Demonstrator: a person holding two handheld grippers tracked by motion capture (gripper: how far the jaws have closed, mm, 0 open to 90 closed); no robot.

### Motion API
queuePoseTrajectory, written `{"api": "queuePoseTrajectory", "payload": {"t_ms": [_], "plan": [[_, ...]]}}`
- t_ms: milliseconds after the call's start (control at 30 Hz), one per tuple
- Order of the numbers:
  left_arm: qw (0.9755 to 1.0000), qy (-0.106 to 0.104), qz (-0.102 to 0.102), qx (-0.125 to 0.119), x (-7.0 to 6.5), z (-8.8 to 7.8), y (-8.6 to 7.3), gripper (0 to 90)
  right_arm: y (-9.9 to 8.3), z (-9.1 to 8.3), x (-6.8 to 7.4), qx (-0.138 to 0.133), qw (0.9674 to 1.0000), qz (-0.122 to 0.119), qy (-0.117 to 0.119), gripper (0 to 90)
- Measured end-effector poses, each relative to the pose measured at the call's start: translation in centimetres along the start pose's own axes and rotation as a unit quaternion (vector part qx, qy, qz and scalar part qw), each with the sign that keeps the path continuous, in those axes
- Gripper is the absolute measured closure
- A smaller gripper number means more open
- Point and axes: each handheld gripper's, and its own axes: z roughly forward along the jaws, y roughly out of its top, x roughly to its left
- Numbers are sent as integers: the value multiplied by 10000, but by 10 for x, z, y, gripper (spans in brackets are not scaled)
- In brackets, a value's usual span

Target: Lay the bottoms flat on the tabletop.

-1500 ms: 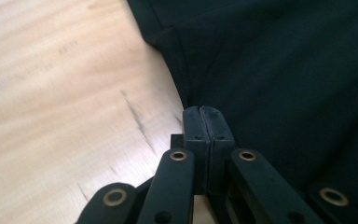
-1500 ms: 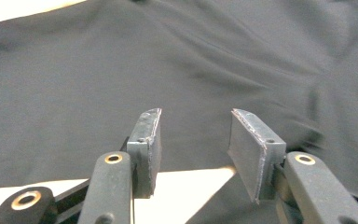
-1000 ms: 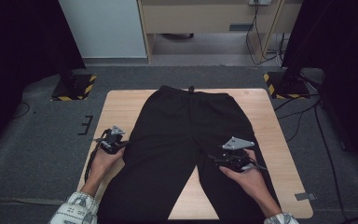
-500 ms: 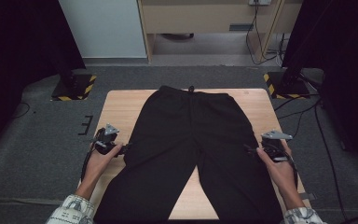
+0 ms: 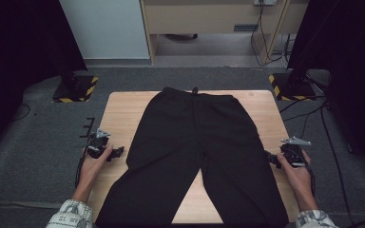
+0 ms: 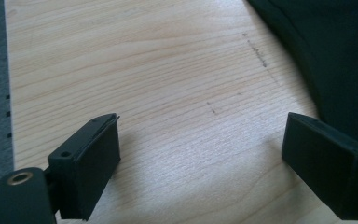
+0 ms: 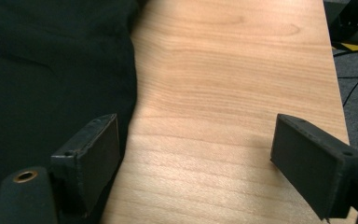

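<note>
A pair of black trousers (image 5: 195,142) lies flat on the wooden table (image 5: 119,114), waistband at the far side and both legs running toward the person. My left gripper (image 5: 118,152) rests at the table's left edge, jaws pointing at the left trouser leg. In the left gripper view it (image 6: 203,126) is open over bare wood, the black fabric (image 6: 335,60) just beyond its right jaw. My right gripper (image 5: 270,158) sits at the table's right edge beside the right leg. It (image 7: 196,123) is open too, with the trousers (image 7: 51,70) under its left jaw and bare wood between the jaws.
Grey carpet (image 5: 33,156) surrounds the table. Two yellow-and-black striped stand bases (image 5: 76,90) (image 5: 290,85) sit on the floor past the far corners. Cables (image 5: 313,114) trail on the floor at the right. A cabinet (image 5: 209,19) stands at the back.
My right gripper has moved off the right trouser leg and out to the table's right edge. The left gripper has shifted a little outward to the left. The trousers lie unchanged.
</note>
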Motion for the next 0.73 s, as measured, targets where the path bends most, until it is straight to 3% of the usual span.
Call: {"api": "queuePoseTrajectory", "payload": {"t_ms": [167,467,733], "plan": [[9997,-86,29,-211,4,1,-6,79,-3,2,-3,-40,10000,5,61,138],[9996,-156,124,-204,-2,-4,-11,75,-8,-3,1,-12,9998,-71,176,138],[9998,-67,25,-206,-5,-6,-13,75,-8,-4,2,-6,9999,-38,166,138]]}}
